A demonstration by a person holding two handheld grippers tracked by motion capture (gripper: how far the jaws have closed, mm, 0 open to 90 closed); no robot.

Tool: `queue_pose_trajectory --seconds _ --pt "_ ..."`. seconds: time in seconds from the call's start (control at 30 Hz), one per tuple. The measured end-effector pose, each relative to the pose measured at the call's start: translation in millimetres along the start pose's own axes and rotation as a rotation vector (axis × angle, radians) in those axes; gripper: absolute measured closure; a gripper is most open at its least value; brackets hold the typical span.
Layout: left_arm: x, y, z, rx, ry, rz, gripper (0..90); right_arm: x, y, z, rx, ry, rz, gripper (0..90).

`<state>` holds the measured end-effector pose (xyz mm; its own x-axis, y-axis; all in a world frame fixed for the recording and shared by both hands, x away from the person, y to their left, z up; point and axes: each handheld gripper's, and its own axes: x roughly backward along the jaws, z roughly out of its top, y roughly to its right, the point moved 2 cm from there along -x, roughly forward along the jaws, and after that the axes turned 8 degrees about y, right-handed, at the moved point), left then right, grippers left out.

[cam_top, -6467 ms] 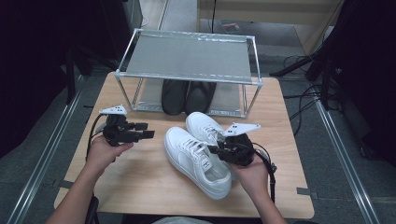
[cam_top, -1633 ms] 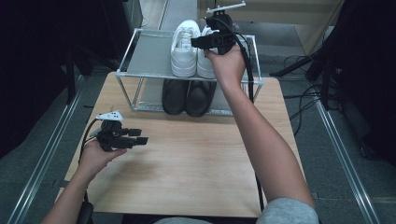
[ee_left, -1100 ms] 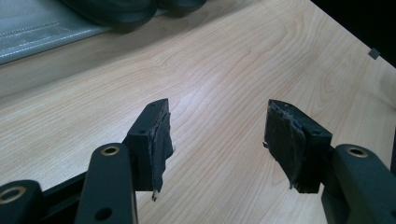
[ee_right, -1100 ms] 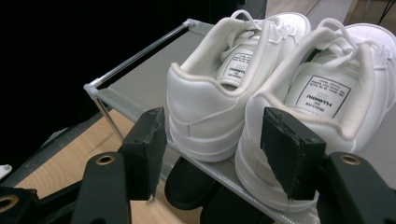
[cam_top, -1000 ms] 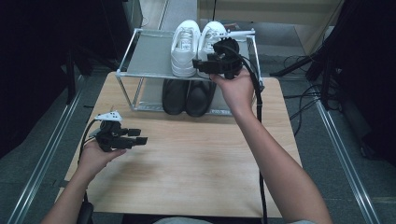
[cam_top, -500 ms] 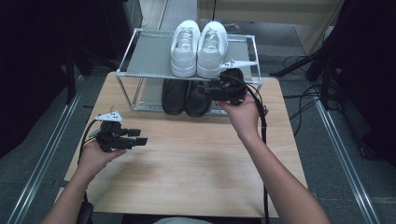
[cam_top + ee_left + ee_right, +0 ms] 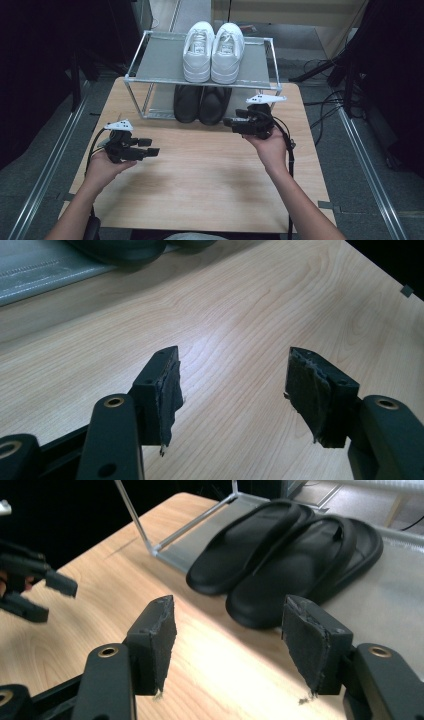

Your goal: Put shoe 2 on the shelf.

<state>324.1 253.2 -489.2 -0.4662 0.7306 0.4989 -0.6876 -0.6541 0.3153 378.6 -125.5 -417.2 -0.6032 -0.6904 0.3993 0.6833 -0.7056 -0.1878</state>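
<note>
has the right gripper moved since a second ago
Yes. The right gripper has come back from the rack's top shelf toward the person, down to the table in front of the black slippers.

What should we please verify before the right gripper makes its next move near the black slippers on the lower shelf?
1. Right gripper open, nothing between the jaws: ok.
2. Left gripper open, holding nothing, over the light wooden table: ok.
3. Pair of white lace-up sneakers side by side on the top shelf of the metal-framed rack: ok.
4. Pair of black slippers side by side on the lower shelf, in front of the right gripper: ok.
5. Room under the top shelf for the jaws: cannot tell.
</note>
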Motion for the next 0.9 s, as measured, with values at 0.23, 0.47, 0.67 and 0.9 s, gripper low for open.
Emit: queue_pose_trajectory --seconds 0.23,0.47,0.67,0.9 --pt "0.4 -0.5 -0.5 -0.001 0.002 0.003 38.0 12.5 4.2 -27.3 0.008 -0.019 0.006 40.6" --pt "0.6 -0.7 -0.8 -0.002 -0.002 0.005 37.6 26.1 9.2 -49.4 0.014 -0.026 0.008 40.5" --pt "-0.1 -1.4 -1.0 0.0 0.0 0.007 37.6 34.7 14.6 -63.0 0.054 -0.038 0.002 39.9" --pt "0.4 -1.5 -1.1 -0.013 -0.008 0.02 37.3 44.8 22.7 -75.3 0.017 -0.051 0.002 39.6"
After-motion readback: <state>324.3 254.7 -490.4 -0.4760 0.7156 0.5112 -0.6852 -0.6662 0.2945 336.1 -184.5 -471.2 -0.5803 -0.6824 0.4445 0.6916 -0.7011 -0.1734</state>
